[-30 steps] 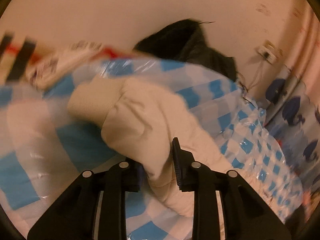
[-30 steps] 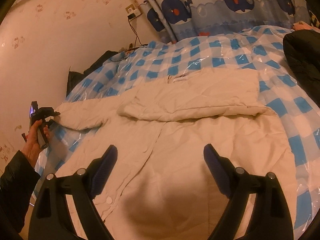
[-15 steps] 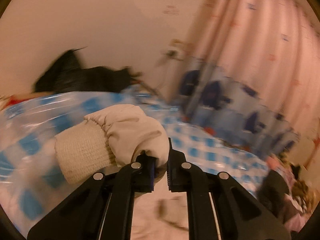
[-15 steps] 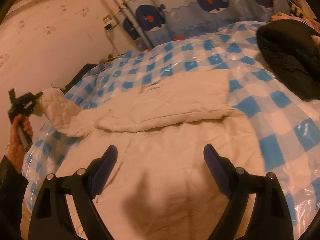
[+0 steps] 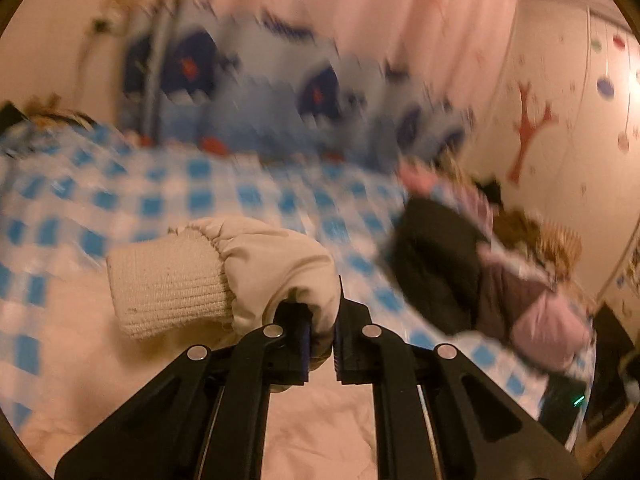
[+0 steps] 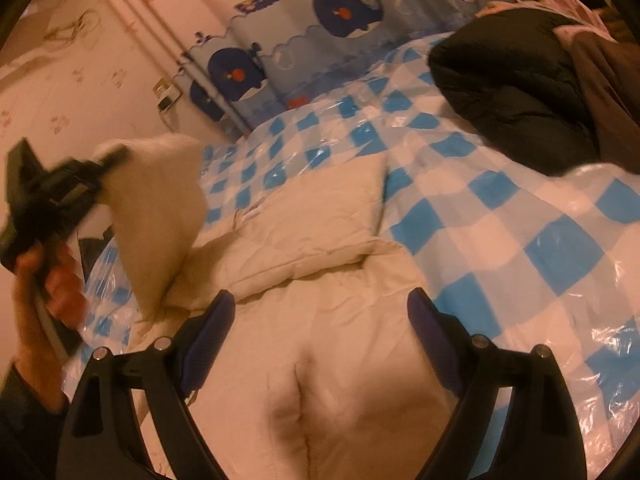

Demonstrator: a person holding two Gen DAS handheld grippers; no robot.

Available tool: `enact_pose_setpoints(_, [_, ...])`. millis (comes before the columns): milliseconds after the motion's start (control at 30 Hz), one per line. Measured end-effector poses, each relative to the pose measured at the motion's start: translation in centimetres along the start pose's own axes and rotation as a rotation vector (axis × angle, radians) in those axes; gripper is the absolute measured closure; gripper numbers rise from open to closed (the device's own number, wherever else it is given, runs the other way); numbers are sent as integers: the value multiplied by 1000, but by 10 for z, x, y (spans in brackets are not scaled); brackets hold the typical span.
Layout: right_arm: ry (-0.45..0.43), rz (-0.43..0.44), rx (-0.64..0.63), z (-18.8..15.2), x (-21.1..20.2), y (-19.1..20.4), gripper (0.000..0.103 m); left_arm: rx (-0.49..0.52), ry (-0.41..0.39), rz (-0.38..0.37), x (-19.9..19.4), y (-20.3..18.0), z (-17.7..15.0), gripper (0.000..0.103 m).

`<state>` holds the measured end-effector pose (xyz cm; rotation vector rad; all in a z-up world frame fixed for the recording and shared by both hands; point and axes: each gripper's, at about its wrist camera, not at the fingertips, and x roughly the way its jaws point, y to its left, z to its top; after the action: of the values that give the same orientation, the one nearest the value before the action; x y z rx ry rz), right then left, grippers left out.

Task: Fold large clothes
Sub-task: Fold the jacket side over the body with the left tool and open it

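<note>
Left claw (image 5: 321, 344) — sleeve (image 5: 256, 264), black coat (image 5: 436, 264) beyond

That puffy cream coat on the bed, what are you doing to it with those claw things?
A person is folding the cream coat, which lies spread on the blue checked bed cover. The left claw is shut on one sleeve near its knitted cuff and holds it lifted off the bed. The right claw hangs open above the coat's body, holding nothing. The other sleeve already lies folded across the coat. A black jacket waits at the far side.
</note>
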<state>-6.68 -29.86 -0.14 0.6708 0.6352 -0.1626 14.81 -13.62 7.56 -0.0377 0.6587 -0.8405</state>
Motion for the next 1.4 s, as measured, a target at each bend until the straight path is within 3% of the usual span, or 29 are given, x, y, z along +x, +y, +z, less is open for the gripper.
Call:
enact_pose_setpoints(200, [1, 4, 73, 4, -2, -14, 18, 166, 308, 75, 101, -33, -63, 92])
enact_pose_setpoints(267, [5, 12, 106, 4, -1, -20, 18, 257, 358, 122, 115, -49, -76, 75])
enact_pose_setpoints(300, [5, 14, 121, 5, -1, -24, 18, 314, 363, 146, 118, -58, -81, 69])
enact_pose_setpoints(367, [1, 16, 142, 6, -2, -27, 18, 425, 354, 204, 119, -78, -84, 47])
enact_pose_setpoints(467, [-15, 11, 163, 7, -7, -32, 18, 587, 336, 307, 122, -104, -82, 41])
enact_pose_setpoints(567, [-36, 6, 186, 8, -11, -38, 18, 685, 344, 359, 126, -119, -77, 37])
enact_pose_setpoints(633, [-46, 3, 201, 10, -14, -42, 18, 782, 422, 383, 135, -128, -78, 29])
enact_pose_setpoints(700, [-53, 1, 214, 11, -17, -45, 18, 994, 495, 480, 146, -138, -98, 28])
enact_pose_setpoints(767, [-55, 4, 224, 12, -18, -47, 18, 1074, 523, 483, 145, -144, -108, 28])
enact_pose_setpoints(867, [-64, 2, 221, 14, -20, -46, 18, 997, 503, 405, 127, -146, -100, 28])
enact_pose_setpoints(967, [-74, -16, 186, 17, -22, -41, 18, 928, 435, 399, 101, -141, -89, 27])
enact_pose_setpoints(1133, [-106, -48, 55, 26, -26, -19, 18, 664, 307, 373, 42, -89, -62, 20])
enact_pose_setpoints(1200, [-114, -39, -24, 35, -23, -5, 18, 533, 262, 425, 21, -44, -49, 19])
enact_pose_setpoints(1300, [-101, -35, -102, 50, -6, 9, 18, 424, 259, 496, 1, 10, -45, 19])
enact_pose_setpoints(1400, [-84, -58, -151, 69, 21, 22, 18, 410, 263, 554, -11, 46, -52, 19])
